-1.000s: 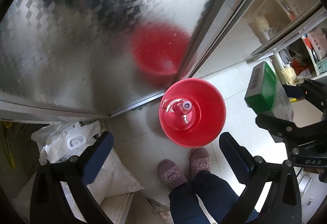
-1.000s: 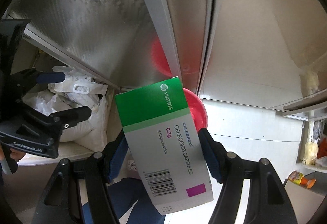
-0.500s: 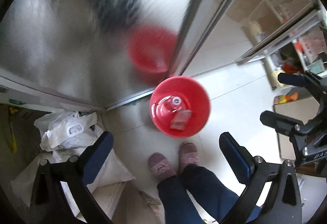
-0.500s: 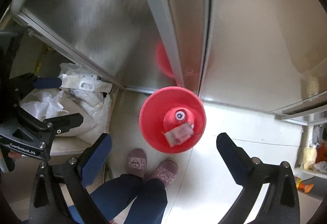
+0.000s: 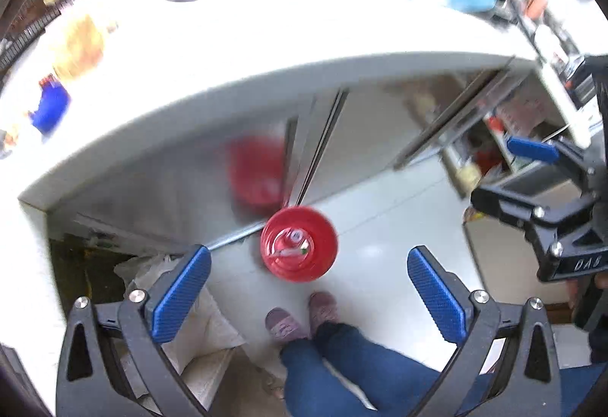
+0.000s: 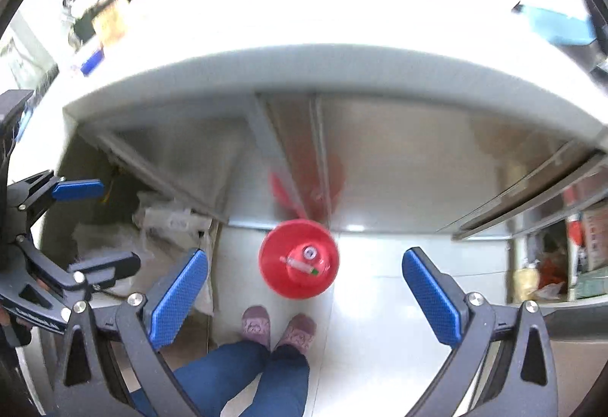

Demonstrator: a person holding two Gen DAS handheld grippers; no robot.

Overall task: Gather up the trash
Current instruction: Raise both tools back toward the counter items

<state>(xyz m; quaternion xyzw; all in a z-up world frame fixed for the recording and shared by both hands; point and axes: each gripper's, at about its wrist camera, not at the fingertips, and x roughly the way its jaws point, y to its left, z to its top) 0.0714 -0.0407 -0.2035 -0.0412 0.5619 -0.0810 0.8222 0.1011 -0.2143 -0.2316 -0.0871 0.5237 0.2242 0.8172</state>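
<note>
Red bin takes the box

Red trash bin stands on the floor below the counter, medicine box inside: light, stiff cardboard, best pinched on flat sides. Right hand-held gripper and left hand-held gripper gape wide, empty

Left tongs and right tongs spread wide, empty, angled down
</note>
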